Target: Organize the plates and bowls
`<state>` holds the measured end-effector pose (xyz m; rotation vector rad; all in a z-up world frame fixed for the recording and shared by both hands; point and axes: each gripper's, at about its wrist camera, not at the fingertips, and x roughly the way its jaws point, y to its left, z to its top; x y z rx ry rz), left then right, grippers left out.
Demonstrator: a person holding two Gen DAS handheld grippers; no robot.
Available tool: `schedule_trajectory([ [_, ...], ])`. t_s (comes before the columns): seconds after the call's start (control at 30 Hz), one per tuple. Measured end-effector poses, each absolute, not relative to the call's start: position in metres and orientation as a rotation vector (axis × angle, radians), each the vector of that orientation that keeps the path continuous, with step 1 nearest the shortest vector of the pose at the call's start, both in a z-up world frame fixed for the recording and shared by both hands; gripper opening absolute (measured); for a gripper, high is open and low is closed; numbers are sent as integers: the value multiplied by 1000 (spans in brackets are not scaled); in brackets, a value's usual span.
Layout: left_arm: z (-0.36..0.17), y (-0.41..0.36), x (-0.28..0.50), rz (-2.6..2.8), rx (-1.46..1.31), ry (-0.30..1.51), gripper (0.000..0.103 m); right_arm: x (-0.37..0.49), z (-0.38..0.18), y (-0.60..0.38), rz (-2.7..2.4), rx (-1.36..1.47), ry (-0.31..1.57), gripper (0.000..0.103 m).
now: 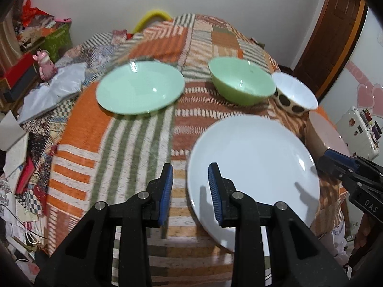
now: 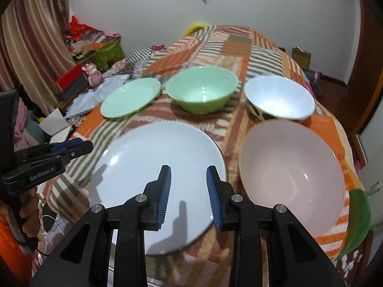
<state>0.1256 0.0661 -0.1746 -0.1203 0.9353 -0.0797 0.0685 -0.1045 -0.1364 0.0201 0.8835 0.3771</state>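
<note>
Bare cloth (image 1: 134, 148) left of white plate (image 1: 253, 167).

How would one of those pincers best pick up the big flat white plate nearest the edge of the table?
Probably by its thin raised rim, on the near side where the large white plate overhangs the patchwork-covered table. The open right gripper is above that edge; one finger could slip under and one over, since the flat middle offers nothing to pinch.

Near row on the bed (image 2: 239, 47): plate (image 2: 153, 179) left, bowl (image 2: 292, 179) right. Behind: small plate (image 2: 129, 98), bowl (image 2: 201, 91), bowl (image 2: 280, 98), left to right.
</note>
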Motion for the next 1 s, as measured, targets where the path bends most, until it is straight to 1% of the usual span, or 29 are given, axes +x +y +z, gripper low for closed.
schedule_trajectory([
  [0.07, -164, 72, 123, -65, -119, 909, 31, 73, -133, -99, 398, 23, 877, 28],
  [0.2, -145, 85, 122, -30, -111, 856, 43, 85, -127, -84, 438, 21, 868, 28],
  [0.37, -131, 105, 129, 19, -103, 819, 54, 100, -126, -63, 480, 8, 869, 28],
  [0.43, -128, 115, 135, 38, -107, 813, 60, 105, -126, -58, 491, 2, 873, 32],
  [0.47, -127, 120, 137, 47, -108, 812, 61, 108, -127, -54, 499, 0, 874, 36],
  [0.6, -126, 140, 152, 81, -100, 814, 68, 123, -133, -37, 530, -4, 903, 37],
  [0.77, -137, 161, 173, 98, -80, 836, 69, 143, -145, -14, 548, -22, 949, 37],
  [1.0, -172, 188, 206, 91, -92, 905, 70, 172, -158, 17, 560, -49, 1003, 37],
])
